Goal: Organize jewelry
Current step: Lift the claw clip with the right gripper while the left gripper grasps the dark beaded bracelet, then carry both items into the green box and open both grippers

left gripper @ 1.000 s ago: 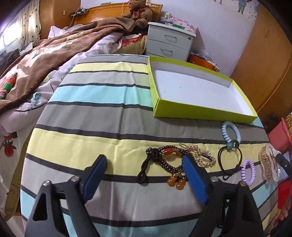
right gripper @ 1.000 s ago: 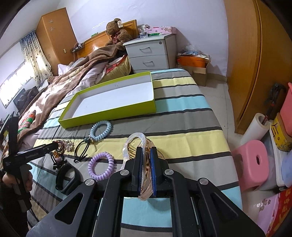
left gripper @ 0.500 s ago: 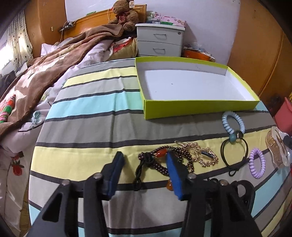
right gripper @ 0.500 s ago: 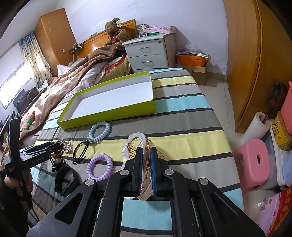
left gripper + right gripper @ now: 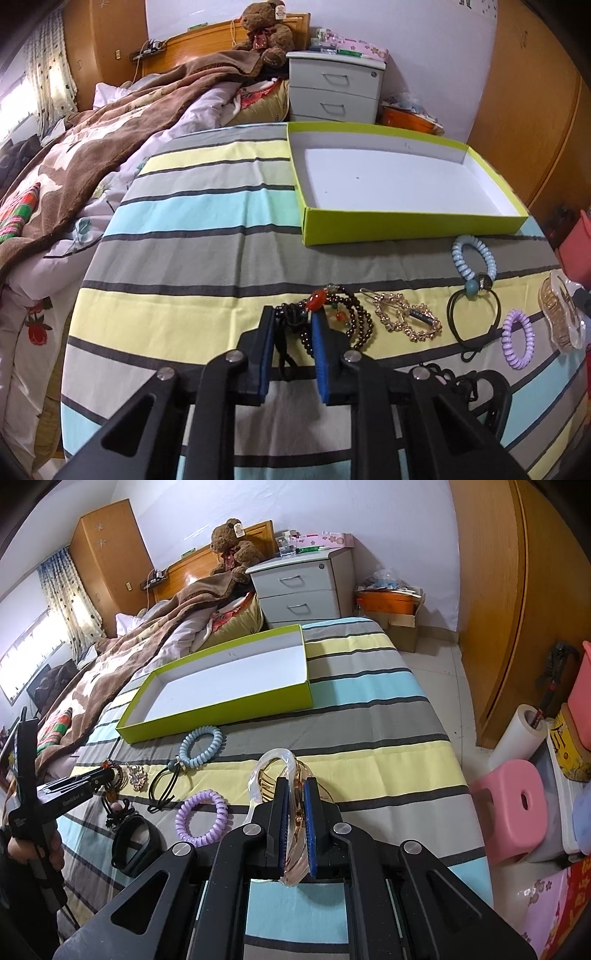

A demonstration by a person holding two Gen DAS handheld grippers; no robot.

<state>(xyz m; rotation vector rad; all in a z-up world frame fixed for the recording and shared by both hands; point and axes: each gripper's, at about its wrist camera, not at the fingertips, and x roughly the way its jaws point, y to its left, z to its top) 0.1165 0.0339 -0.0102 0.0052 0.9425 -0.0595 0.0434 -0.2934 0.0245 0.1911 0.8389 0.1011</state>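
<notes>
Grippers (image 5: 293, 325) (image 5: 295, 801) tilt downward over striped bedspread (image 5: 192, 266).

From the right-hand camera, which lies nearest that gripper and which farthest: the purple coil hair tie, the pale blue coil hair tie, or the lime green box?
1. Purple coil hair tie, just left of the right gripper.
2. Pale blue coil hair tie, farther up-left.
3. Lime green box, behind it.

A dark bead bracelet (image 5: 343, 314) with orange stones lies on the striped bed, its near end between blue pads. Right of it lie a gold clip (image 5: 406, 319), a black tie (image 5: 474, 317), a blue coil (image 5: 474, 254) and a purple coil (image 5: 518, 343). An amber hair claw (image 5: 291, 801) stands pinched upright. The green box (image 5: 406, 225) lies beyond, empty.
</notes>
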